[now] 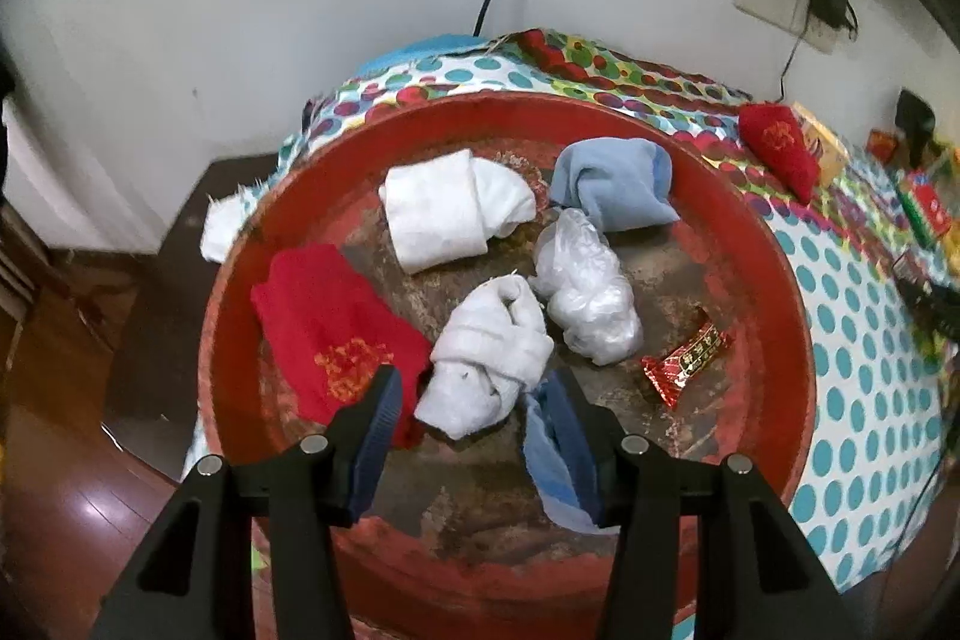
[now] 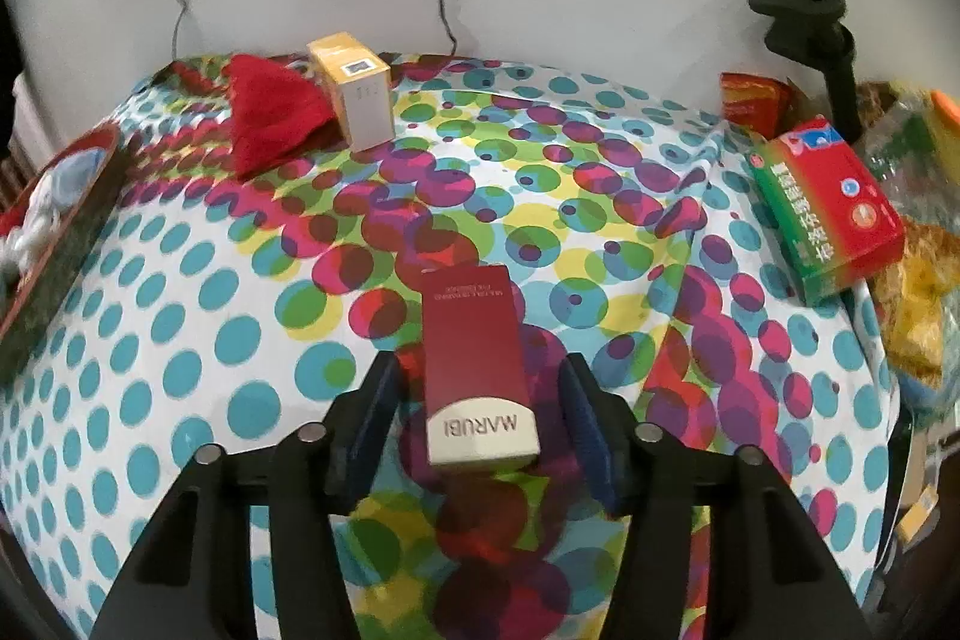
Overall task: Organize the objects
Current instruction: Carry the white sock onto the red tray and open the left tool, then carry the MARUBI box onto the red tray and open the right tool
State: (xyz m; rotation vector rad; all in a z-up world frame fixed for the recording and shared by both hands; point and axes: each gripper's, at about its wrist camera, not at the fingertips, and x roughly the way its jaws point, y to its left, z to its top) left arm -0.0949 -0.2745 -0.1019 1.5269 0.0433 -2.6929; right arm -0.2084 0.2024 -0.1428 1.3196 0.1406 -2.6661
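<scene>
Right gripper (image 2: 477, 403) wide open, straddling the red MARUBI box (image 2: 477, 364) lying flat on the dotted tablecloth (image 2: 180, 340), pads clear of both sides. Left gripper (image 1: 474, 412) open over the red tray (image 1: 780, 292), empty, near a white rolled towel (image 1: 489, 364). Step likely: grasping the box. Next: close squarely, lift.

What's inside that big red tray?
The red tray holds two white towel rolls, blue cloths, a red cloth, a plastic bag and a candy wrapper. Anything beneath them is hidden.
</scene>
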